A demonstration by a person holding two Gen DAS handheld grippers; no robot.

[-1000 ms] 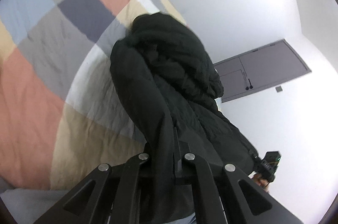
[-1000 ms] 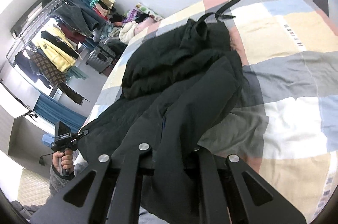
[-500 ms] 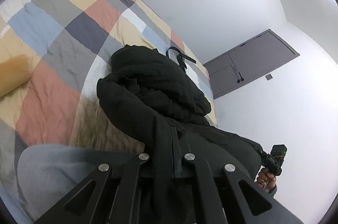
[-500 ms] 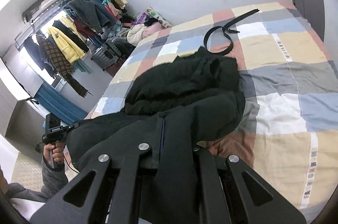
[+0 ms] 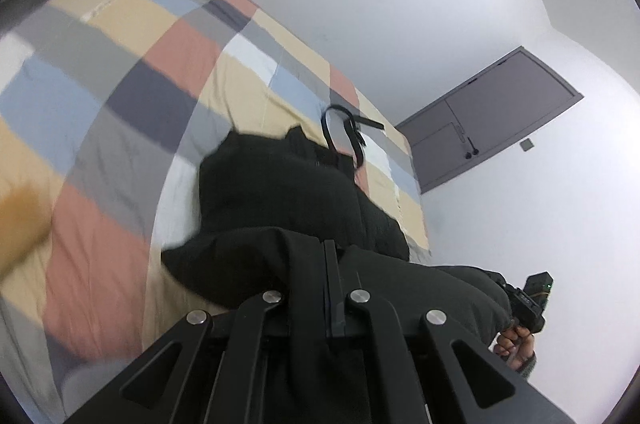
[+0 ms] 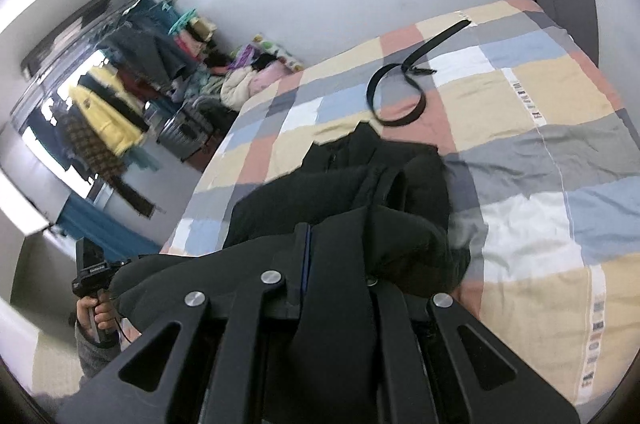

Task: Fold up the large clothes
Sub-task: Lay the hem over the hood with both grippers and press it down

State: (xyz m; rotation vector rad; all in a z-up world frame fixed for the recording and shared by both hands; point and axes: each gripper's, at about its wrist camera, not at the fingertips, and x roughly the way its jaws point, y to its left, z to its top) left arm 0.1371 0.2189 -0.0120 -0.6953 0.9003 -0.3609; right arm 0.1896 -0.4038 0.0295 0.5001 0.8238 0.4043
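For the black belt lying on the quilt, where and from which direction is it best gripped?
Judging by its pose, grip the black belt on its straight tail beyond the loop, coming from above with fingers across the strap: it lies flat on the patchwork quilt, apart from the black coat.

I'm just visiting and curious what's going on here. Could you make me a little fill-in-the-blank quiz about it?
1. Both grippers are shut on a ____ coat.
2. The coat lies on a checked ____.
3. Beyond the coat lies a loose black ____.
4. The gray door is ____.

Missing words: black; bed; belt; closed
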